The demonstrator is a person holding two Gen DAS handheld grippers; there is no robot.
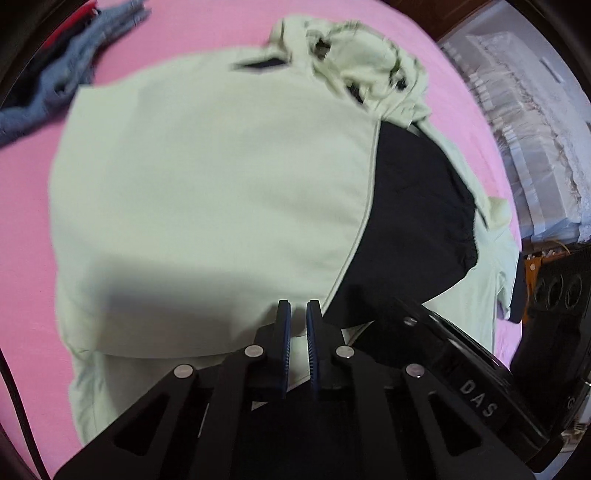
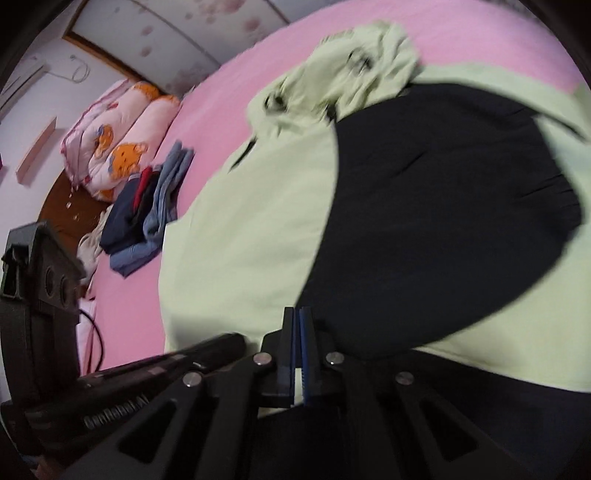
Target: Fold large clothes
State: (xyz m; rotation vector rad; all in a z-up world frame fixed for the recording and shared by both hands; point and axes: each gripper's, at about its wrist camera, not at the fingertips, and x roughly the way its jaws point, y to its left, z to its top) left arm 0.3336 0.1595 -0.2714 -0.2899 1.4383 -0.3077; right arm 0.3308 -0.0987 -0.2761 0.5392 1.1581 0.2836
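Note:
A pale green jacket with a black panel lies spread on the pink bed, its hood bunched at the far end. It also shows in the right wrist view, with the black panel to the right. My left gripper hovers over the jacket's near edge, its jaws a narrow gap apart with nothing between them. My right gripper is over the same near edge, jaws nearly closed, with pale fabric showing between them lower down. The right gripper's body shows at the right of the left wrist view.
The pink bedsheet surrounds the jacket. A stack of folded blue and dark clothes lies left of it, also seen in the left wrist view. A folded cartoon quilt lies beyond. Lace curtains hang at the right.

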